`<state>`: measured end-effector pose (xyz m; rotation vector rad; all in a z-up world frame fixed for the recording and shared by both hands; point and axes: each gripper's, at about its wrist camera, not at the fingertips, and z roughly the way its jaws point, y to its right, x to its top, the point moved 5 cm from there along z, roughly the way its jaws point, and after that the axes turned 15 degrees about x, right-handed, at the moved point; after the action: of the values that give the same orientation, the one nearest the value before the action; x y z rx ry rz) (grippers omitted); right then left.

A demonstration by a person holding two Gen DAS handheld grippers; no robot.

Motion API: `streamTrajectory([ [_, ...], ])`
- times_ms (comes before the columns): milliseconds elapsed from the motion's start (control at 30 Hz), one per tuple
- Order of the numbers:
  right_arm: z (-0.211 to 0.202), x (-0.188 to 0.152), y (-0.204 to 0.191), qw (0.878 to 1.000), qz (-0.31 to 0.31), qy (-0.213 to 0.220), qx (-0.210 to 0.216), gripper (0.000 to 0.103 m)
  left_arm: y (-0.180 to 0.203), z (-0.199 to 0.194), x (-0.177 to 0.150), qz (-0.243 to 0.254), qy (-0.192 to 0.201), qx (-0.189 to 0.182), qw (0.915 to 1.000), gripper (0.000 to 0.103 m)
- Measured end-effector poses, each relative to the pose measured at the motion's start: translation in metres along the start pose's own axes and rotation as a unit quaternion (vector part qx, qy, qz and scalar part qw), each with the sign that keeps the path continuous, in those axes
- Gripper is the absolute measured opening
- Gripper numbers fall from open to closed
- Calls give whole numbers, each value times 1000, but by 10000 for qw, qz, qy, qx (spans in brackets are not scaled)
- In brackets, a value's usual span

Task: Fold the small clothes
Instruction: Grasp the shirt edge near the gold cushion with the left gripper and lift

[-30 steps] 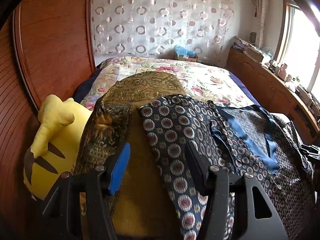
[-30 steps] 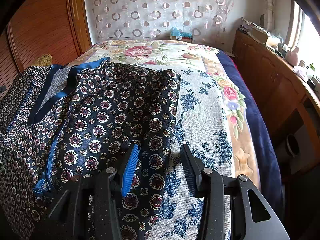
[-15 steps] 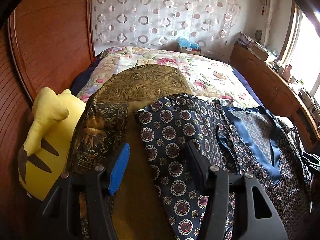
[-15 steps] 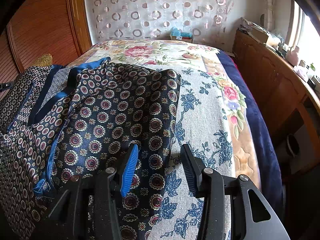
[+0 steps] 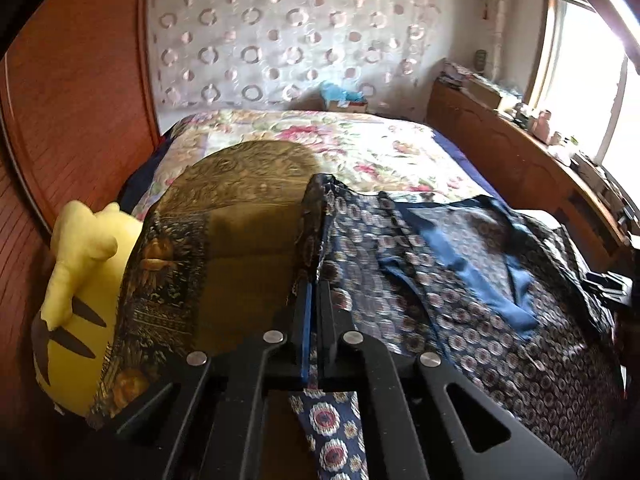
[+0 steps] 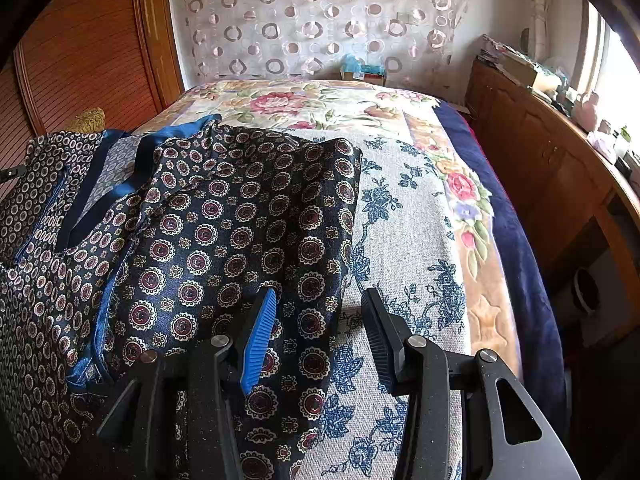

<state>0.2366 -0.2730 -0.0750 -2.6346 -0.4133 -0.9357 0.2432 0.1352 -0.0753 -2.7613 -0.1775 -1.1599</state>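
Observation:
A navy shirt with round medallion print and blue trim (image 5: 460,280) lies spread on the bed; it also shows in the right wrist view (image 6: 224,240). My left gripper (image 5: 313,292) is shut on the shirt's left sleeve edge, and the fabric stands up in a ridge in front of the jaws, with a flap hanging below them. My right gripper (image 6: 320,312) is open, hovering just above the shirt's right sleeve near its edge, with one finger (image 6: 260,332) over the cloth.
A gold patterned cushion (image 5: 224,240) lies left of the shirt, with a yellow plush toy (image 5: 80,280) beside it against the wooden headboard (image 5: 72,100). The floral bedspread (image 6: 416,216) extends right to a blue blanket edge (image 6: 516,232). A wooden cabinet (image 6: 552,168) stands at the right.
My left gripper has closed on the shirt's left sleeve edge and lifted it into a ridge. My right gripper has stayed open in place.

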Motion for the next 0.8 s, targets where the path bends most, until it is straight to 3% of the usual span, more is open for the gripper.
streamTrajectory([
  [333, 0, 0, 0, 10000, -4, 1, -5, 46, 13, -48, -23, -25, 502, -292, 9983, 2],
  [567, 0, 1, 1, 10000, 5, -10, 22, 46, 23, -83, -22, -1, 883, -455, 9951, 1],
  [800, 21, 29, 12, 9997, 44, -223, 82, 46, 30, -99, -17, 71, 1061, -530, 9929, 1],
])
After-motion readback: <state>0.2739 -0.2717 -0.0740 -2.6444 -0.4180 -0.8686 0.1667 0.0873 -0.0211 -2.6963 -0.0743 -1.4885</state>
